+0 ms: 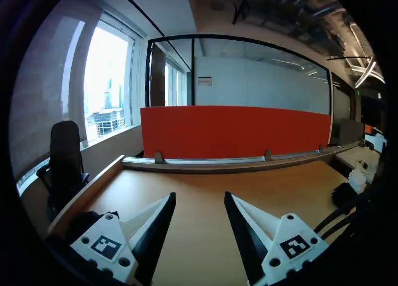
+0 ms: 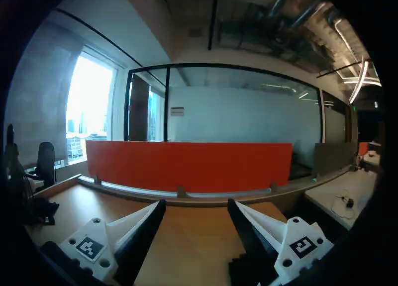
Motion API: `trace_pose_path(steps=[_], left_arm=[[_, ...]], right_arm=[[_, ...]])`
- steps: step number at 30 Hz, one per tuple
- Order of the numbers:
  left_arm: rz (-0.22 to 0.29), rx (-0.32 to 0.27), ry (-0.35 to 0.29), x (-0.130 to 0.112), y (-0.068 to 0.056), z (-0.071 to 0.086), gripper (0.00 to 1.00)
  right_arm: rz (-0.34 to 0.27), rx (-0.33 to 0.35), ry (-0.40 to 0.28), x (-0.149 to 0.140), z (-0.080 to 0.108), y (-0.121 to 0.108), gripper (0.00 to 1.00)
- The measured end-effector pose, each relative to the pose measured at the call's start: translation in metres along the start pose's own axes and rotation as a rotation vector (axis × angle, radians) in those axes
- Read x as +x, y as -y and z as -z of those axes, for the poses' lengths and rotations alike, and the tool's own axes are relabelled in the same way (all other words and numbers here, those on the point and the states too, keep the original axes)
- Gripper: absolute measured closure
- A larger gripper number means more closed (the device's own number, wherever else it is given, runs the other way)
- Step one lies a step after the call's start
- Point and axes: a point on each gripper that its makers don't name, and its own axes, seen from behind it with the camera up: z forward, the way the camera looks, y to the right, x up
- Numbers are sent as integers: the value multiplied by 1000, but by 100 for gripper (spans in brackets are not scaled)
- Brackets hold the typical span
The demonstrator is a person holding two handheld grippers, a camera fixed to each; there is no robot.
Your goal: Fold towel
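Note:
In the left gripper view my left gripper point(image 1: 199, 199) is open over a bare wooden desk point(image 1: 209, 186), with nothing between its white fingers point(image 1: 149, 221). In the right gripper view my right gripper point(image 2: 196, 206) is open too, held level above the same kind of wooden desk point(image 2: 194, 236). Its black-edged fingers point(image 2: 258, 226) hold nothing. I see no towel on the desk surface in front of either gripper.
An orange divider panel point(image 1: 234, 132) runs along the desk's far edge, with a glass-walled room behind. A black office chair point(image 1: 64, 161) stands left by the window. Dark items and cables point(image 1: 348, 191) lie at the right. A white side desk point(image 2: 343, 191) with a small object sits right.

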Motion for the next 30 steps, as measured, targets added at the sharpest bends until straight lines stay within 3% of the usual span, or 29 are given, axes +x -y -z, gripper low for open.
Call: trace_pose_path(steps=[14,24,30], left_arm=[[15,6,-44,8,9,4,29],[-27,-28,-99,18,-3,9,29],[-23,-39,-114,9,-7,10,29]], right_arm=[[-1,-4,0,3,-5,22,4],[-26,-10,9,7,0,29,4],[-20,-18,6,13,7,34,4]])
